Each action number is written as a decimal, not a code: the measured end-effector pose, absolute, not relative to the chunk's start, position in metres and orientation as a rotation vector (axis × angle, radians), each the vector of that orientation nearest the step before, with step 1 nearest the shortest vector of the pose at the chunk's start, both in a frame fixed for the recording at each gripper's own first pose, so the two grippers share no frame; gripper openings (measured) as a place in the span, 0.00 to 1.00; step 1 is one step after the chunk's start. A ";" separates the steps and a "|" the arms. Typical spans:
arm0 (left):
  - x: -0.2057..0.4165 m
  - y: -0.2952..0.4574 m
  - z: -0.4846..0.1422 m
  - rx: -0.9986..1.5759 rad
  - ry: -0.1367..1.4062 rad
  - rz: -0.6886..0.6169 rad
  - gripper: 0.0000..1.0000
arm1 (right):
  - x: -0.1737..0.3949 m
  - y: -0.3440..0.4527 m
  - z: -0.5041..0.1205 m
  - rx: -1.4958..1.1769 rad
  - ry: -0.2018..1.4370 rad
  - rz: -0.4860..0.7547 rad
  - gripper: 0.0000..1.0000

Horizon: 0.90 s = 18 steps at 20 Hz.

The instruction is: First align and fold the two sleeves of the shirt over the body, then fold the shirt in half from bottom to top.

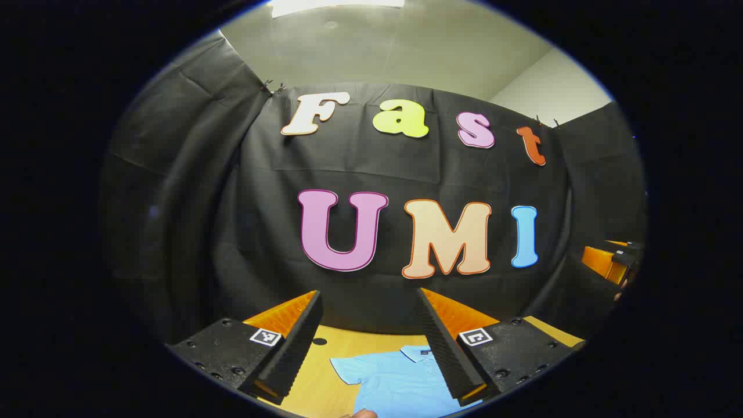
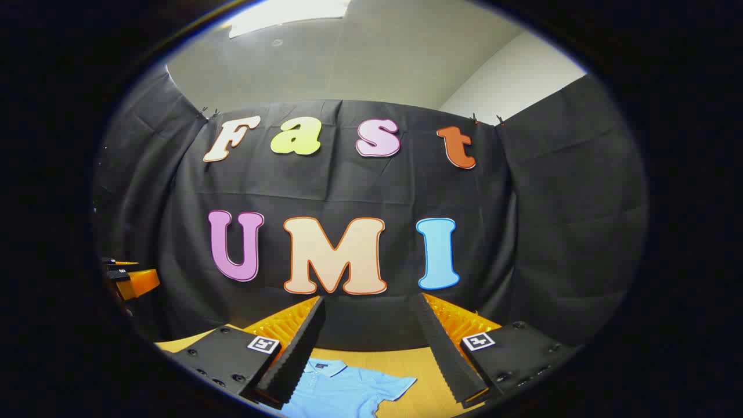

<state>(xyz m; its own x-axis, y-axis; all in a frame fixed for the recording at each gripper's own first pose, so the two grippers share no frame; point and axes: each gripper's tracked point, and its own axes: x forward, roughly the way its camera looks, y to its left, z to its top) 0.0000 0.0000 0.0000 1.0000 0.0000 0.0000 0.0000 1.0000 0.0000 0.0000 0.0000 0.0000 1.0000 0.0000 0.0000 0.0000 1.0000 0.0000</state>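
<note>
Light blue short-sleeved polo shirt (image 1: pixel 400 377) lies flat on the light wooden table (image 1: pixel 313 389), collar toward the black cloth back wall (image 1: pixel 360 168), both sleeves spread out to the sides, nothing folded yet. Left gripper (image 1: pixel 371 348) is held up above the table, fingers spread wide apart with nothing between them; through the gap the shirt's collar and one sleeve show below. Right gripper (image 2: pixel 371 348) is likewise raised over the table edge, fingers wide apart, gripping nothing; shirt (image 2: pixel 342 395) sits low in the right gripper view, collar up, one sleeve pointing to the view's right. Small dark round hole (image 1: pixel 320 341) in the tabletop near the shirt's sleeve. The other gripper's orange body shows at the far right edge of the left gripper view and the far left edge of the right gripper view. Neither gripper touches the shirt.
</note>
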 end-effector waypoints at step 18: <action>0.023 -0.019 -0.013 0.002 0.020 -0.010 0.94 | 0.018 -0.015 -0.016 -0.016 0.004 -0.016 0.99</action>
